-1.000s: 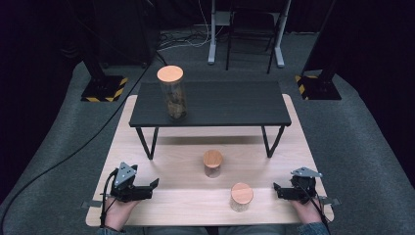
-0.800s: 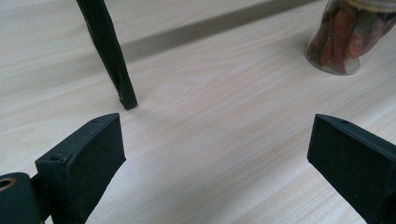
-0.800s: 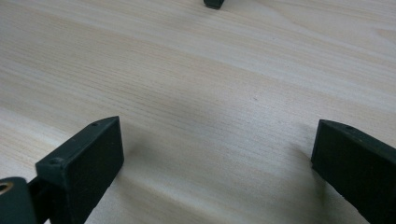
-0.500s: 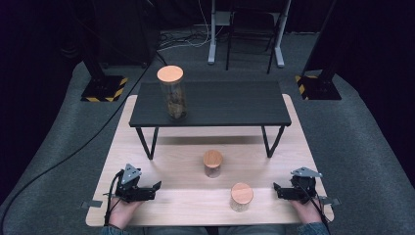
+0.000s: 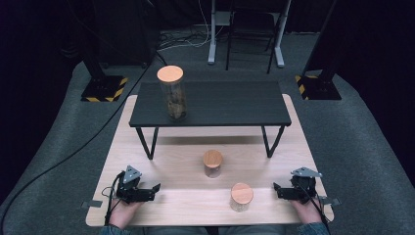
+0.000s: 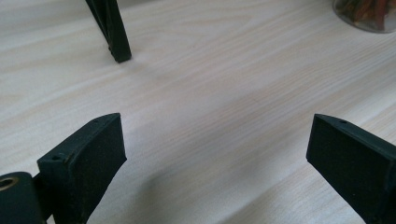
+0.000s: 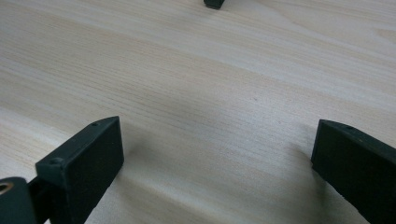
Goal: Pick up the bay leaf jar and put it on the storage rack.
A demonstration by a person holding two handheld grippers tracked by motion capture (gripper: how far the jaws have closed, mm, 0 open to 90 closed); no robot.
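A tall clear jar [image 5: 172, 95] with a wooden lid stands on the left part of the low black table [image 5: 230, 105]. Two short jars with wooden lids stand on the light wooden tabletop [image 5: 171, 169]: one [image 5: 212, 163] in the middle, one [image 5: 242, 196] nearer the front edge. My left gripper [image 5: 154, 190] rests low at the front left, its jaws open and empty over bare wood [image 6: 215, 154]. At the front right my right gripper [image 5: 277, 190] is also open and empty [image 7: 217, 158], a short way right of the nearer jar.
The black table's legs [image 5: 147, 144] stand on the wooden top; one leg [image 6: 112, 32] is ahead of the left jaws, and a foot [image 7: 213, 3] ahead of the right. A jar's base [image 6: 369, 14] shows at the left gripper view's top right. Dark floor, stands and cables surround the table.
The left gripper has sunk a little toward the tabletop and edged slightly right. The right gripper and the jars have not moved.
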